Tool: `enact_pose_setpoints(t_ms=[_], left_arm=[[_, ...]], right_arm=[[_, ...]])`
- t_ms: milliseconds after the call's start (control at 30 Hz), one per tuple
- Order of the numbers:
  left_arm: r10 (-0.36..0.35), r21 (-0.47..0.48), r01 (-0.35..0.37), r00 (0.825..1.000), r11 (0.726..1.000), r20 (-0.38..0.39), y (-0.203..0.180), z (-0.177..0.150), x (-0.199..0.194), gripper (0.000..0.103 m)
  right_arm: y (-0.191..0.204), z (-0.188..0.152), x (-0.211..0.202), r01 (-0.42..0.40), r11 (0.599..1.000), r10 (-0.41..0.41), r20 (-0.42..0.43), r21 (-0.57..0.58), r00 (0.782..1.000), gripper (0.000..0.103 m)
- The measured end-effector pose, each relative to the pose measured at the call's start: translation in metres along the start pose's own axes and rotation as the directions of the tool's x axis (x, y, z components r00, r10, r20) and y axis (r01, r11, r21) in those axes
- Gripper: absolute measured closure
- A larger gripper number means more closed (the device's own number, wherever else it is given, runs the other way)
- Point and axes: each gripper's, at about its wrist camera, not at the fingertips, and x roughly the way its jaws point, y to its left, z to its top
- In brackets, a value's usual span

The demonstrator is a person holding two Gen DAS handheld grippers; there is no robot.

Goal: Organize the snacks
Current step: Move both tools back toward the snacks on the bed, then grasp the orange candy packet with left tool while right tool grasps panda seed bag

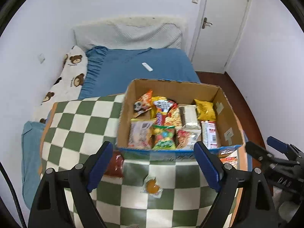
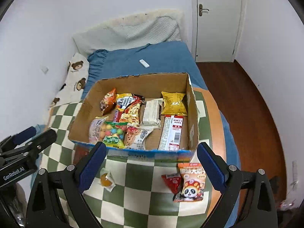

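Checkered cloth over the bed (image 1: 152, 60) carries a cardboard box (image 2: 133, 83) ahead of both tongs, mostly filled with snacks, while a jelly cup (image 2: 106, 180), a panda packet (image 2: 191, 184) and red packets (image 2: 172, 182) remain outside between the empty, spread left tongs (image 1: 153, 167) and right tongs (image 2: 152, 165).

Green-cream checked cloth (image 1: 79, 117) — brown box (image 1: 226, 114), blue bedsheet (image 1: 152, 58).
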Motion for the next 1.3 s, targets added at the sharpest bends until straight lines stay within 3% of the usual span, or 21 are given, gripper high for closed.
enact_pose_setpoints(t_ms=[133, 167, 200, 233, 467, 633, 767, 833, 900, 1100, 1233, 1300], left_arm=[[0.033, -0.017, -0.035, 0.997, 0.999, -0.076, 0.013, -0.027, 0.019, 0.016], [0.043, -0.018, -0.045, 0.994, 0.999, -0.098, 0.015, -0.033, 0.025, 0.016], [0.055, -0.022, -0.059, 0.99, 0.998, -0.13, 0.019, -0.043, 0.036, 0.016], [0.065, -0.024, -0.07, 0.986, 0.997, -0.152, 0.021, -0.051, 0.044, 0.016], [0.092, -0.027, -0.109, 0.93, 0.994, -0.355, 0.033, -0.102, 0.116, 0.016], [0.043, -0.019, -0.057, 0.897, 0.998, -0.441, 0.021, -0.116, 0.155, 0.016], [0.03, 0.003, -0.032, 0.887, 0.999, -0.46, 0.008, -0.118, 0.183, 0.021], [0.002, -0.018, -0.013, 0.873, 1.0, -0.487, 0.007, -0.121, 0.194, 0.038], [-0.022, -0.036, 0.004, 0.864, 0.999, -0.503, 0.005, -0.124, 0.201, 0.049], [-0.005, -0.005, 0.003, 0.872, 1.0, -0.49, 0.001, -0.139, 0.188, 0.052], [-0.036, -0.022, 0.029, 0.853, 0.999, -0.521, 0.003, -0.169, 0.168, 0.052], [-0.062, -0.04, 0.048, 0.835, 0.998, -0.547, 0.003, -0.187, 0.163, 0.051]], right_arm=[[-0.023, -0.022, 0.009, -0.01, 0.998, 0.012, -0.028, 0.058, 1.0, 0.007], [-0.028, -0.028, 0.015, -0.011, 0.998, 0.015, -0.047, 0.069, 0.999, 0.017], [-0.036, -0.035, 0.023, -0.015, 0.996, 0.021, -0.064, 0.087, 0.998, 0.034], [-0.047, -0.042, 0.034, -0.007, 0.994, 0.017, -0.092, 0.109, 0.996, 0.037], [-0.101, -0.08, 0.115, 0.107, 0.973, -0.048, -0.274, 0.206, 0.961, 0.036], [-0.113, -0.104, 0.158, 0.113, 0.967, -0.022, -0.369, 0.228, 0.929, 0.036], [-0.108, -0.113, 0.159, 0.096, 0.974, -0.016, -0.358, 0.207, 0.934, 0.04], [-0.105, -0.115, 0.155, 0.097, 0.978, -0.026, -0.355, 0.186, 0.935, 0.041], [-0.103, -0.123, 0.149, 0.104, 0.979, -0.036, -0.355, 0.174, 0.934, 0.041], [-0.102, -0.149, 0.135, 0.109, 0.976, -0.033, -0.37, 0.186, 0.928, 0.041], [-0.091, -0.175, 0.124, 0.095, 0.978, -0.016, -0.391, 0.185, 0.92, 0.041], [-0.083, -0.191, 0.121, 0.078, 0.979, 0.005, -0.409, 0.186, 0.913, 0.041]])
